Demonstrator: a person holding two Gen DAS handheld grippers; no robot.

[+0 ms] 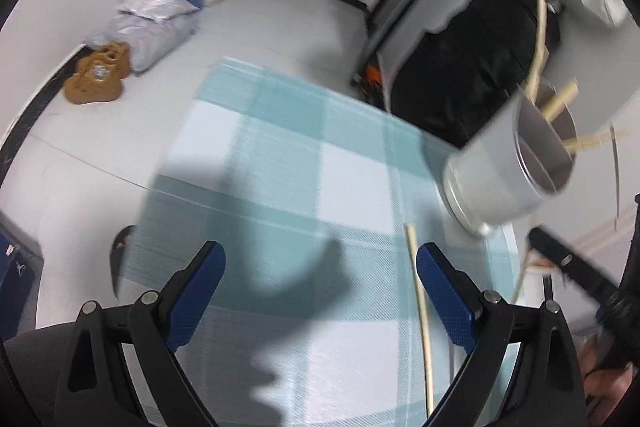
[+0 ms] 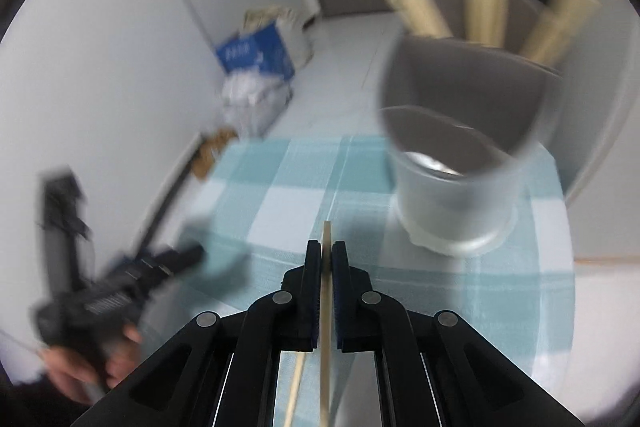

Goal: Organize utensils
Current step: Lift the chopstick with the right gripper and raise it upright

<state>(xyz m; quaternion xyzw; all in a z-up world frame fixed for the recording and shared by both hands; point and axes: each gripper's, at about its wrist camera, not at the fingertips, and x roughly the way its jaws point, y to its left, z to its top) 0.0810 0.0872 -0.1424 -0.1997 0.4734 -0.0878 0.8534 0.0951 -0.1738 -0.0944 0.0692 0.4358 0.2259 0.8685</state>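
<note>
Nearest, the right gripper [image 2: 326, 251] is seen clamped flat on a wooden chopstick [image 2: 325, 311], its tip poking out just past the pads. A second chopstick [image 1: 421, 301] lies on the checked cloth [image 1: 280, 163] just beside the left gripper [image 1: 320, 259], whose jaws stand wide apart with nothing held. Further off, the grey holder [image 2: 460, 163] stands on the cloth with several sticks already inside. A miss is judged possible: the held stick could strike the rim and tip the holder, or swivel in so narrow a grip.
</note>
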